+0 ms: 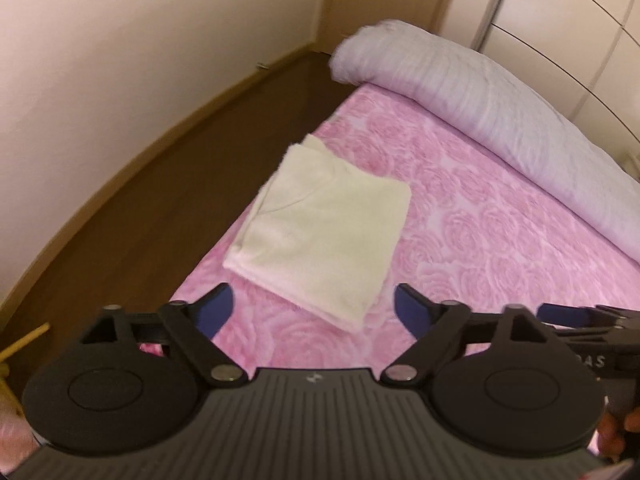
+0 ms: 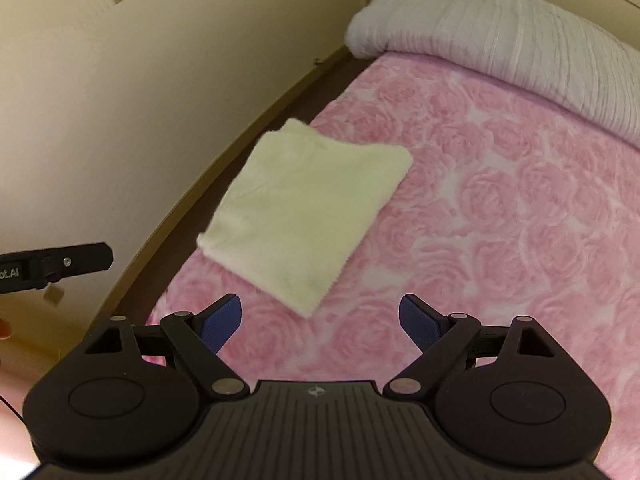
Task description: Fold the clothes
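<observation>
A cream garment point(image 1: 320, 232) lies folded into a flat rectangle near the left edge of the pink rose-patterned bed point(image 1: 460, 208). My left gripper point(image 1: 314, 308) hovers open just short of its near corner, nothing between the blue pads. In the right wrist view the same folded garment point(image 2: 304, 208) lies ahead and slightly left, and my right gripper point(image 2: 320, 320) is open and empty above the bedspread point(image 2: 500, 220). The right gripper's body shows at the right edge of the left wrist view, and part of the left gripper at the left edge of the right wrist view.
A rolled lilac duvet point(image 1: 480, 96) runs along the far side of the bed. Dark wooden floor point(image 1: 168, 184) and a cream wall point(image 1: 120, 60) lie to the left. A door and wardrobe fronts point(image 1: 580, 20) stand behind. A hand point(image 1: 616, 428) holds the right gripper.
</observation>
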A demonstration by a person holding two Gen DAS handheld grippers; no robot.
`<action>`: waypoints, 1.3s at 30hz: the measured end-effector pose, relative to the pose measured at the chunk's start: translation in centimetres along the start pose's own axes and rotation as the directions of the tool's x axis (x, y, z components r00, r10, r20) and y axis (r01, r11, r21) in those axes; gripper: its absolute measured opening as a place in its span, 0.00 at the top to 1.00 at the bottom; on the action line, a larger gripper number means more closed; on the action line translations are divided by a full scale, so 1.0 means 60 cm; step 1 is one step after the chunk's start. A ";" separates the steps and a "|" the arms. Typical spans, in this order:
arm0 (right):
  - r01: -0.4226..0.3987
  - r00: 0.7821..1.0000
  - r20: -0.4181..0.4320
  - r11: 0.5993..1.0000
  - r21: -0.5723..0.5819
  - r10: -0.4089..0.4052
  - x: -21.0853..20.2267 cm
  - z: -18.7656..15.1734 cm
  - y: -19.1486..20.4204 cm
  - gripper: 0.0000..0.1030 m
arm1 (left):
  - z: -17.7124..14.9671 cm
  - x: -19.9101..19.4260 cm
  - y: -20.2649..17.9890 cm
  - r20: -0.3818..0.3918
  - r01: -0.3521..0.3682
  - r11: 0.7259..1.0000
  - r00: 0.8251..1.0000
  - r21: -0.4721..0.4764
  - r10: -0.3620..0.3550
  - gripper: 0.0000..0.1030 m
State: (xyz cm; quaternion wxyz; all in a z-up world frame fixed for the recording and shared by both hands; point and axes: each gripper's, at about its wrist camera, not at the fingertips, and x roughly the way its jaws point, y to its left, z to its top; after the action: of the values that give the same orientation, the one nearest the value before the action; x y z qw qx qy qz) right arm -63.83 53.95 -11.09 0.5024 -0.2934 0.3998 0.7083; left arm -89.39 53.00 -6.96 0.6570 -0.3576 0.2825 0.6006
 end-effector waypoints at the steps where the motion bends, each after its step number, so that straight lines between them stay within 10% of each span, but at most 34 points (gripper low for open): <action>1: -0.006 1.000 -0.003 1.000 -0.019 0.006 -0.012 -0.003 -0.007 0.14 | -0.008 -0.012 -0.016 0.010 -0.018 1.000 1.000 -0.006 0.018 0.10; 21: -0.040 0.997 0.051 0.980 -0.194 0.051 -0.194 -0.062 -0.122 0.14 | -0.146 -0.167 -0.247 0.173 -0.351 0.933 0.917 -0.077 0.360 0.01; 39: 0.048 0.999 0.018 0.939 -0.340 -0.044 -0.132 -0.052 -0.058 0.14 | -0.170 -0.116 -0.214 0.059 -0.281 0.946 0.954 -0.162 0.293 0.01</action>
State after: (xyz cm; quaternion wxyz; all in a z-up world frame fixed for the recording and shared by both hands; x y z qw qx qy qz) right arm -57.93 48.10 -7.15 0.4626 -0.3815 0.2620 0.7562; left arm -76.92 40.37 -5.66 0.5445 -0.3365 0.2579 0.7237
